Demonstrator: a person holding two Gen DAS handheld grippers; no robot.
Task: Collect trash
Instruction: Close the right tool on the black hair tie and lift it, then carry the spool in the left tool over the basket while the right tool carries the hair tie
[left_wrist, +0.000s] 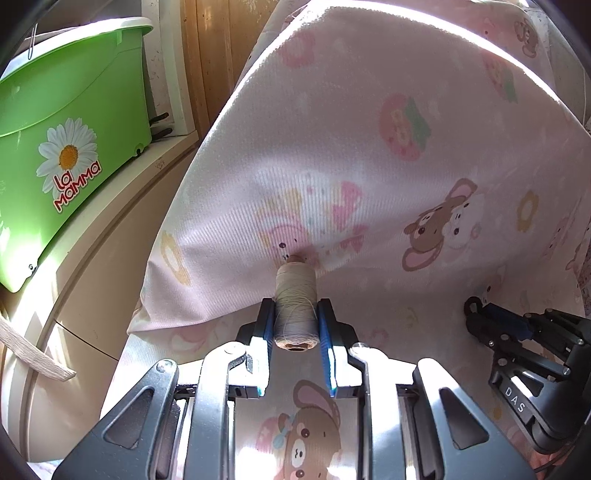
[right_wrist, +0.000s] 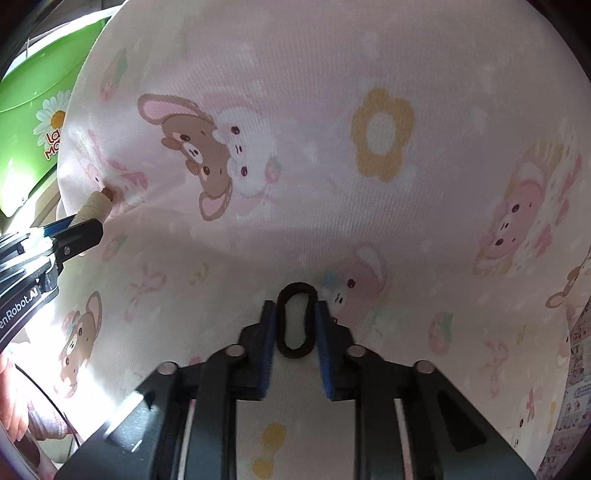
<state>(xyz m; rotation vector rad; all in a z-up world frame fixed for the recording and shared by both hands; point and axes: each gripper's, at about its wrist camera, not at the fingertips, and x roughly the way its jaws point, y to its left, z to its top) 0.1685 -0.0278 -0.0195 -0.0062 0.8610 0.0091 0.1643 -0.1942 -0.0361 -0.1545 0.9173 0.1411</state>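
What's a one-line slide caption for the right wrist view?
Right gripper shut on a black hair tie on the cartoon-print bedding; left gripper holds a thread spool.

Black claw (right_wrist: 295, 325), blue pads (right_wrist: 267, 332)

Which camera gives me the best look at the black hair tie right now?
The right wrist view: the black hair tie sits centred, squeezed into an oval between the right gripper pads. The left wrist view shows only a small dark loop at that gripper's tip, far right.
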